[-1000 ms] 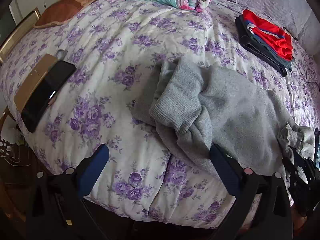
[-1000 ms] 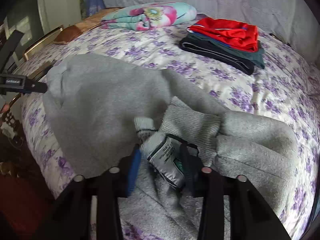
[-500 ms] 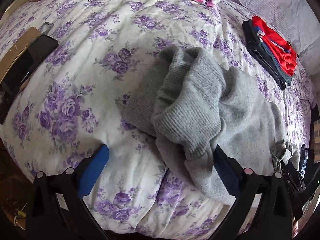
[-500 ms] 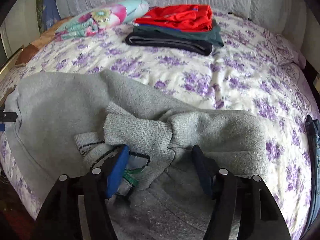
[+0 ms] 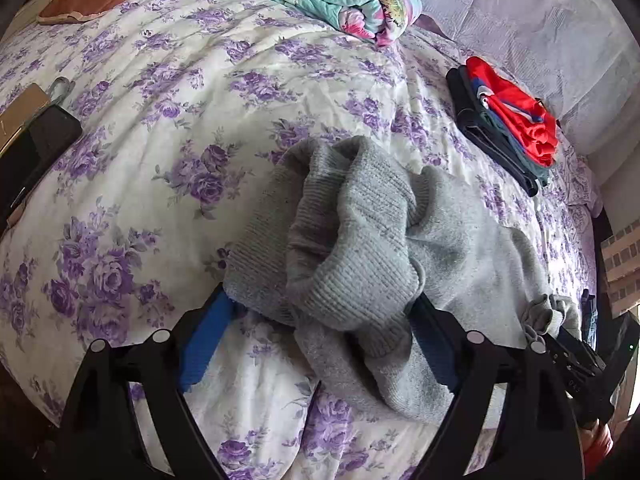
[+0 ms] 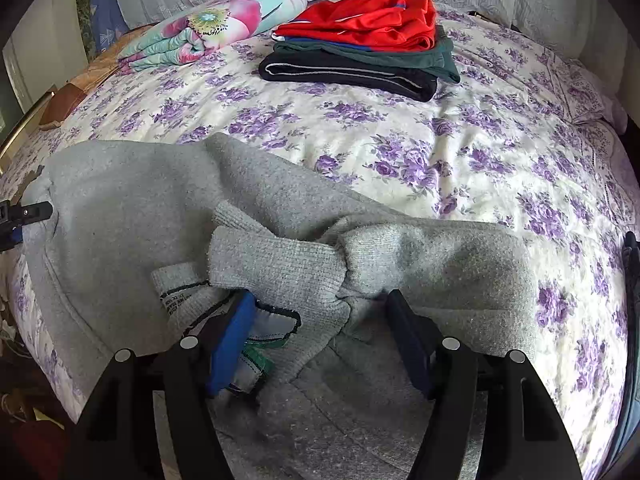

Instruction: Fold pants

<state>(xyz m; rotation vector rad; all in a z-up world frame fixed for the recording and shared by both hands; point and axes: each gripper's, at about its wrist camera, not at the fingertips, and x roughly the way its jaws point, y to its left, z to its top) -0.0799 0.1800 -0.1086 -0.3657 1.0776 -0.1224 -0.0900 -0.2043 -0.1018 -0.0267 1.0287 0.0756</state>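
Observation:
Grey sweatpants [image 5: 460, 240] lie crumpled across the near edge of the bed. Their ribbed cuffs [image 5: 360, 248] are bunched between the fingers of my left gripper [image 5: 320, 336], whose jaws are closing. The blue pads stand at the bundle's two sides without squeezing it. In the right wrist view my right gripper [image 6: 320, 332] is open over the pants' [image 6: 120, 208] other end. A ribbed cuff [image 6: 276, 264] and the labelled waistband [image 6: 180, 292] lie between its pads. Each gripper shows at the edge of the other's view.
A folded stack of clothes with a red piece on top [image 6: 360, 24] sits at the back of the floral bedspread [image 6: 440, 152]. A folded flowered quilt [image 6: 208, 32] lies beside it. A dark phone [image 5: 44, 136] rests at the bed's left edge.
My left gripper came down onto the bunched cuffs and its jaws narrowed around them. My right gripper let go of the waistband, its jaws widened, and it rolled level.

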